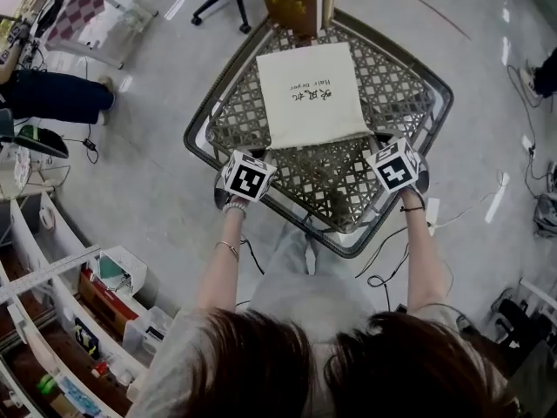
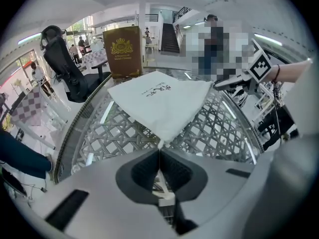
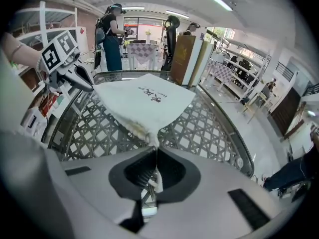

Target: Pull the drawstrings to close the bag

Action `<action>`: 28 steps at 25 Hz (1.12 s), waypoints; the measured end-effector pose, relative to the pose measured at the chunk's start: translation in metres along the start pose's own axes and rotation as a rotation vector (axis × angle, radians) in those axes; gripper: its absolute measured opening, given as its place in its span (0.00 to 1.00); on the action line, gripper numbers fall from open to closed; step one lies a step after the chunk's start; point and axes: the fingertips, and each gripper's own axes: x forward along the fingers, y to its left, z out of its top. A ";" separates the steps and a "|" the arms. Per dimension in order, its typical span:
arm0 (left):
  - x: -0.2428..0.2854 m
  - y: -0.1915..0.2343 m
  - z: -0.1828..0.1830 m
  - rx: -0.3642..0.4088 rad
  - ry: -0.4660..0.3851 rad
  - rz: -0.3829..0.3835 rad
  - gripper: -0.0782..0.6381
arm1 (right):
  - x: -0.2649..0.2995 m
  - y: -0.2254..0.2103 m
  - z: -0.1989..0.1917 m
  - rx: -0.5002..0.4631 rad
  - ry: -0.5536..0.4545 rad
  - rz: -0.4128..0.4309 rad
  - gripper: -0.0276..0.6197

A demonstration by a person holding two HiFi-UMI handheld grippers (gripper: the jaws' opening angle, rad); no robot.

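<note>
Thin white drawstrings (image 3: pixel 154 182) are clamped in left tongs (image 2: pixel 159 151) and right tongs (image 3: pixel 155 151) to cinch the flat white cloth bag (image 1: pixel 312 94) between them.

In the head view the marker cubes cover the jaws of the left gripper (image 1: pixel 251 172) and the right gripper (image 1: pixel 389 159), so the near corners of the white bag (image 1: pixel 312 94) and its drawstrings (image 3: pixel 155 179) are hidden there. The brown box (image 1: pixel 291 3) behind the bag is cut off by the top edge. From the gripper views the bag's print is too small to read.
</note>
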 end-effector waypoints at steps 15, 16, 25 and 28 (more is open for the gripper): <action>-0.049 0.006 0.037 -0.034 -0.138 0.013 0.15 | -0.049 -0.020 0.037 0.088 -0.119 -0.076 0.08; -0.053 0.008 0.041 -0.031 -0.148 0.016 0.15 | -0.051 -0.021 0.038 0.085 -0.118 -0.079 0.08; -0.083 0.020 0.067 0.014 -0.200 0.054 0.15 | -0.081 -0.031 0.061 0.036 -0.167 -0.102 0.08; -0.091 0.022 0.074 0.023 -0.218 0.060 0.15 | -0.088 -0.036 0.070 0.024 -0.191 -0.112 0.08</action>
